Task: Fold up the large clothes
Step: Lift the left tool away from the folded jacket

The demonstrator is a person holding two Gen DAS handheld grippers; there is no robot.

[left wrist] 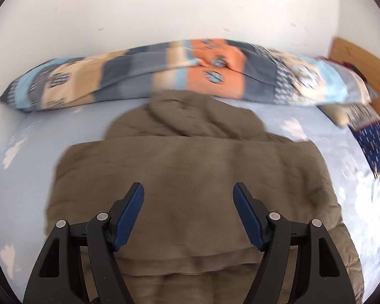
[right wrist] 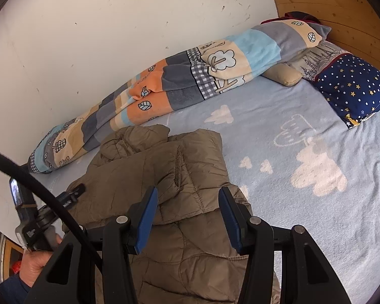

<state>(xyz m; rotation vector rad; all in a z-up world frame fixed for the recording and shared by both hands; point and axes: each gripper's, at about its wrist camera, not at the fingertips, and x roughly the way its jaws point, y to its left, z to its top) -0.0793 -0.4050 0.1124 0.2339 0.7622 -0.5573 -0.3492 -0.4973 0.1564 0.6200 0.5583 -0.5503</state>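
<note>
Right wrist view: right gripper (right wrist: 187,217) spread, empty, over the brown padded jacket (right wrist: 164,202) lying on the light-blue cloud-print bedsheet (right wrist: 304,131). Beyond, rolled patchwork blanket (right wrist: 179,81) along the white wall (right wrist: 88,38); wooden headboard (right wrist: 337,7) partly cropped. Left gripper (left wrist: 188,212) likewise spread, empty; that view blurred.
</note>
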